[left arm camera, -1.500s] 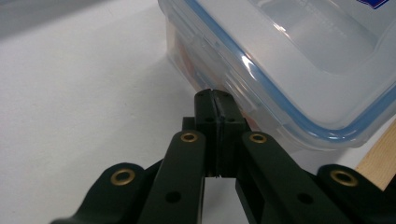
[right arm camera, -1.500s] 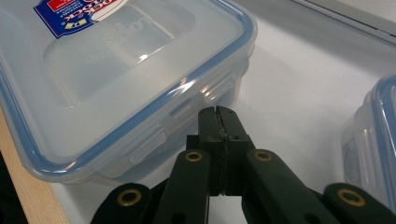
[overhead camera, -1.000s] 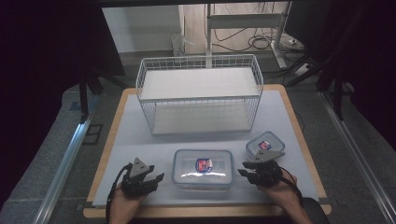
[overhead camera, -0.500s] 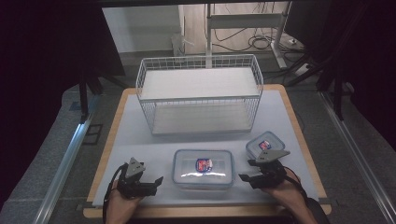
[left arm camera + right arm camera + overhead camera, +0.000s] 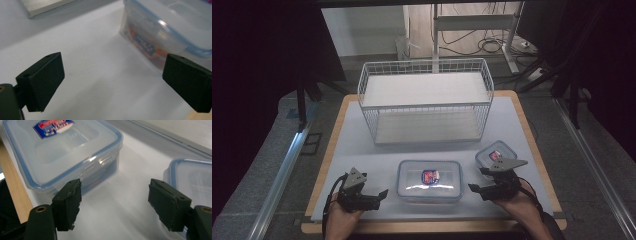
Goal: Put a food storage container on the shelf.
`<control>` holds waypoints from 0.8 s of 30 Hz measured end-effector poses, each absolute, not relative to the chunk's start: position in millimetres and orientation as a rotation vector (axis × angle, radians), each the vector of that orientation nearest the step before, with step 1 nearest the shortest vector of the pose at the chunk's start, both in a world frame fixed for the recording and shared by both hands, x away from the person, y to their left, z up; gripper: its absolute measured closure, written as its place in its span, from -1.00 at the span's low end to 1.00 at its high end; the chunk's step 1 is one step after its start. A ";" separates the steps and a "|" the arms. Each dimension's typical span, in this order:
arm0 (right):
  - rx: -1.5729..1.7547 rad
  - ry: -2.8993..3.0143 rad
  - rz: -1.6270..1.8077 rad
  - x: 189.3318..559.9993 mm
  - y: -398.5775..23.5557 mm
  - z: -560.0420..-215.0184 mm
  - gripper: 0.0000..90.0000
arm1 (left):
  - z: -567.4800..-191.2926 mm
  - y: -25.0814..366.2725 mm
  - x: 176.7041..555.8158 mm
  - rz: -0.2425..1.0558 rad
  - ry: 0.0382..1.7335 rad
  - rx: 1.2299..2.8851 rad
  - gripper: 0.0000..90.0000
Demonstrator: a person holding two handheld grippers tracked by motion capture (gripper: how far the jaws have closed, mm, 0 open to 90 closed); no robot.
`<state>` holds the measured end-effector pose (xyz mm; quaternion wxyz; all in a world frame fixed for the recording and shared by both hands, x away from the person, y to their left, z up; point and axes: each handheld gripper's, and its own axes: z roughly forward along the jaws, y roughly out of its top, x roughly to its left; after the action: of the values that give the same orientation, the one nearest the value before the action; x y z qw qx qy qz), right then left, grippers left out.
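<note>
Both tools [image 5: 382,194] [image 5: 476,188] have just opened beside the large container [image 5: 429,180].

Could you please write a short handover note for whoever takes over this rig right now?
Left gripper: jaws have just been opening, nothing between them, left of the large lidded container.
Right gripper: jaws have just been opening, nothing between them, between that container and the small lidded container.
Both containers sit on the white table, in front of the wire basket.
Done: neither container is held.
Left: probably moving them into the basket.
</note>
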<state>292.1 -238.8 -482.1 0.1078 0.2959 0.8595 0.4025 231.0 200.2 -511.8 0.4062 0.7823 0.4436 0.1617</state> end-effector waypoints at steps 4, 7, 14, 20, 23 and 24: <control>0.888 2.520 1.230 290.9 -235.0 -477.3 -0.46 | -502.0 198.3 234.0 0.367 1.104 1.930 -0.93; 0.902 2.522 1.262 291.3 -232.7 -475.9 -0.48 | -494.1 193.3 239.6 0.305 1.067 1.887 -0.94; 0.953 2.588 1.308 296.1 -215.5 -482.6 -0.64 | -499.6 168.3 258.5 0.177 1.023 1.955 -0.94; 1.024 2.667 1.343 301.9 -202.5 -491.9 -0.74 | -513.4 158.4 273.3 -0.018 1.005 1.952 -0.92; 1.050 2.694 1.355 304.1 -199.9 -494.0 -0.75 | -515.6 155.4 276.5 -0.072 0.994 1.949 -0.91; 1.092 2.725 1.378 306.4 -197.2 -497.2 -0.78 | -516.4 153.0 278.3 -0.098 0.986 1.949 -0.91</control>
<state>306.4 -197.2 -497.2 -0.0507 0.3362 0.8393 0.4242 278.3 153.0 -516.4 0.4596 0.7916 0.4007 -0.0396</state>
